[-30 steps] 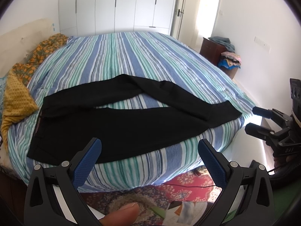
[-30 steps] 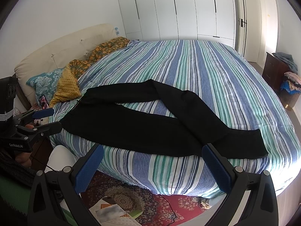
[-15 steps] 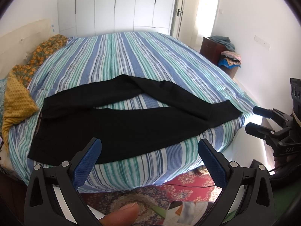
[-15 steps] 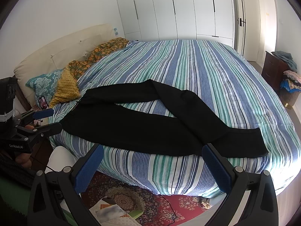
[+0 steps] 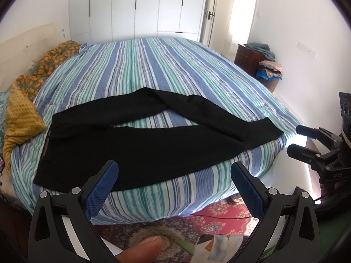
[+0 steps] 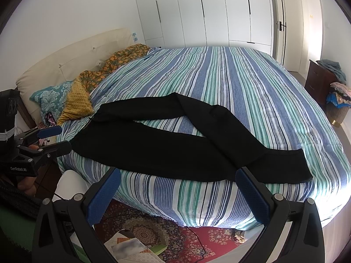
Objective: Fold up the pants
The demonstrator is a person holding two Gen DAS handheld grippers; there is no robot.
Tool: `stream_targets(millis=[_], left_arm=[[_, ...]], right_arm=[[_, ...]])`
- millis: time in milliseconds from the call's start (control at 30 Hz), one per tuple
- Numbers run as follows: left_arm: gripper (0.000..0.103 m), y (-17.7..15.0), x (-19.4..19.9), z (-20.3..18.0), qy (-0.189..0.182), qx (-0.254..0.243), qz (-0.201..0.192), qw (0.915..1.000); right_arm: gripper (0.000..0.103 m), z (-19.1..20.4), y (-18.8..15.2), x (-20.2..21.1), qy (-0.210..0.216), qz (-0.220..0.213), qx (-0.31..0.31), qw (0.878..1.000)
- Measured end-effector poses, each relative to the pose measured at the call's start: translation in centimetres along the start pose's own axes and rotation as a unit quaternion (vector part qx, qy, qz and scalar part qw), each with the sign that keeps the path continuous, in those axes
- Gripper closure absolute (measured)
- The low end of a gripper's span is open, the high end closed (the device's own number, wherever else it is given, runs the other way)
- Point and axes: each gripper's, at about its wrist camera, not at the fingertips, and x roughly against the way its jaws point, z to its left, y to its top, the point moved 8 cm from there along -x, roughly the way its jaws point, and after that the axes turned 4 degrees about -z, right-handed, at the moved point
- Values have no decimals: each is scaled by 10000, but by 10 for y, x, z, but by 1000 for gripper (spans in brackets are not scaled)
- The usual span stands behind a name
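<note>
I am standing at the side of a bed with one gripper in each hand, and neither is touching anything. My left gripper (image 5: 174, 176) has its two blue-padded jaws spread wide apart with nothing between them; the tip of my thumb (image 5: 141, 248) shows at the bottom of its view. My right gripper (image 6: 177, 184) is released the same way, jaws wide, holding nothing. Both hang in the air over a red patterned rug (image 6: 175, 239), short of the mattress edge.

Just beyond the grippers lies the one pair of black pants (image 6: 166, 149), spread out near the close edge of a blue, green and white striped bedspread (image 6: 252, 83). The waistband (image 5: 47, 144) is to my left. The two legs run to my right: the near leg lies fairly straight, while the far leg arches away and then crosses back, so the two cuffs (image 6: 283, 166) overlap at the right, with a patch of striped cover showing between the legs.

I judge that folding has not begun: the pants are laid out but not aligned, and no fold shows. Still to do is bringing one leg onto the other, then folding the length.

Farther left are one mustard-yellow cushion (image 6: 76, 103), one teal patterned pillow (image 6: 49, 97) and one orange floral blanket (image 6: 114, 62) by the cream headboard (image 6: 72, 57). At the far wall stand white wardrobe doors (image 6: 219, 11).
</note>
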Motion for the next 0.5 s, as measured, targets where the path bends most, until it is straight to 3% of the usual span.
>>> stream_targets(millis=[500], left_arm=[[1,-1,0,0,28,-11,-9,10000]], right_arm=[[0,0,0,-1,1,9,-7,10000]])
